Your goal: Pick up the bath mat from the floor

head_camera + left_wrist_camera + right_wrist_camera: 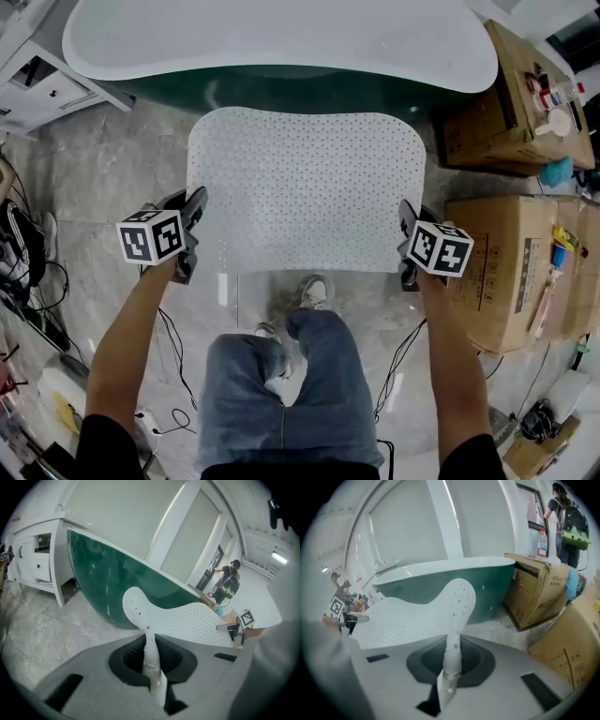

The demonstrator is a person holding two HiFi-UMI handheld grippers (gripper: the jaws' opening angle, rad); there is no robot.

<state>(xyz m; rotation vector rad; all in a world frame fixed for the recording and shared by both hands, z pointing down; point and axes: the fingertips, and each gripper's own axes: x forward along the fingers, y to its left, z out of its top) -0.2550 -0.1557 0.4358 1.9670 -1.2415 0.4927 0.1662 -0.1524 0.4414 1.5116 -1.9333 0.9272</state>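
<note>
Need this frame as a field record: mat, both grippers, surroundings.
mat: white perforated rubber bath mat, stretched roughly flat between the two grippers, apparently clear of the floor
left gripper: left gripper shut on the mat's left edge
right gripper: right gripper shut on the mat's right edge
beyond mat: dark green bathtub with white rim
right side: brown cardboard boxes
floor: grey marbled tile floor; the person's feet show below the mat's near edge
task status: mat gripped and raised
</note>
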